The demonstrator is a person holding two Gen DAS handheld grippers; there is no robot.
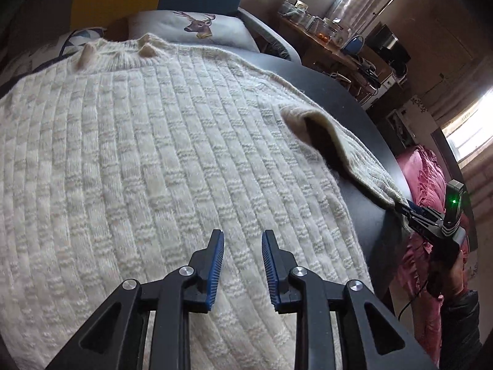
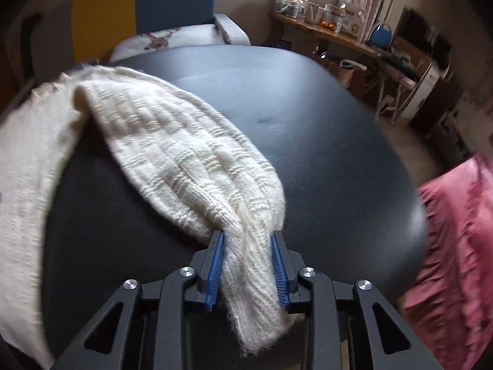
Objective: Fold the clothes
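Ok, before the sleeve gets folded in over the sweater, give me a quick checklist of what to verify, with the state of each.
1. Right tool closed on the sleeve at the cuff: ok, knit fills the gap between both blue pads.
2. Left tool free: ok, open and holding nothing above the sweater.
3. Sweater body lying flat on the black table: ok in the part the left wrist view shows; the hem is out of sight.
4. Sleeve untwisted: not ok, it is bunched and rolled near the cuff.
5. Landing area on the body clear: ok, apart from the left tool above it.
6. Other sleeve placed: cannot tell, not in view.
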